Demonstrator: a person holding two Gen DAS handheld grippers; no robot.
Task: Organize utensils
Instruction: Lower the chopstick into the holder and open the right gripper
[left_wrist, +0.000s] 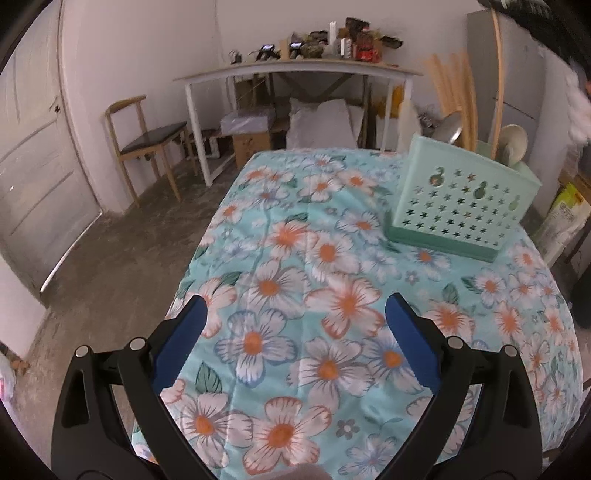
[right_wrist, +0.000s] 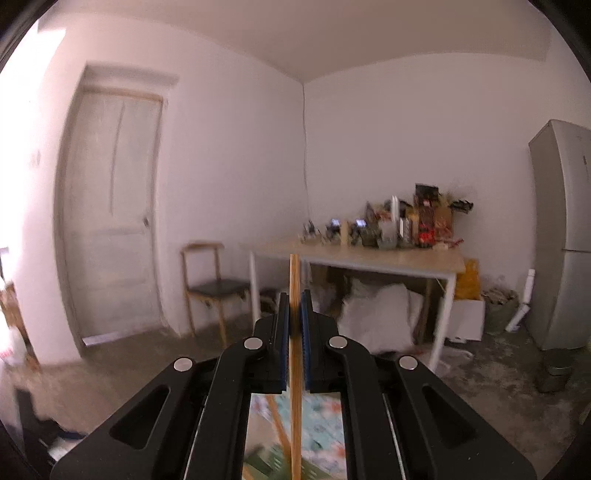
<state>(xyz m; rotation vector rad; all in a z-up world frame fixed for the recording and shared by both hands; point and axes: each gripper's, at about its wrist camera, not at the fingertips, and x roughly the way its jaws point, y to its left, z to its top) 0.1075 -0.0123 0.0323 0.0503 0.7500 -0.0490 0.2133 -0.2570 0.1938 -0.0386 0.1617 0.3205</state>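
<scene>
- Left wrist view: my left gripper (left_wrist: 293, 314) stands wide open with nothing between its blue pads, low in the frame over the floral tablecloth (left_wrist: 332, 258).
- The mint utensil holder (left_wrist: 461, 206) sits at the right of the frame, up and to the right of these jaws, well apart. A metal ladle (left_wrist: 453, 127) and a pale spoon (left_wrist: 514, 142) already stand in it.
- Cloth between jaws and holder is bare; nothing blocks that path.
- Right wrist view: my right gripper (right_wrist: 294, 321) is clamped on a wooden stick (right_wrist: 294, 369), probably a chopstick, its long axis running straight up and down the frame centre.
- Below the jaws I glimpse the cloth and a green edge (right_wrist: 275, 458), likely the holder, so I judge this hand nearer to it.
- Behind stand a desk (right_wrist: 369, 258), chair (right_wrist: 214, 288) and fridge (right_wrist: 561, 236).
</scene>
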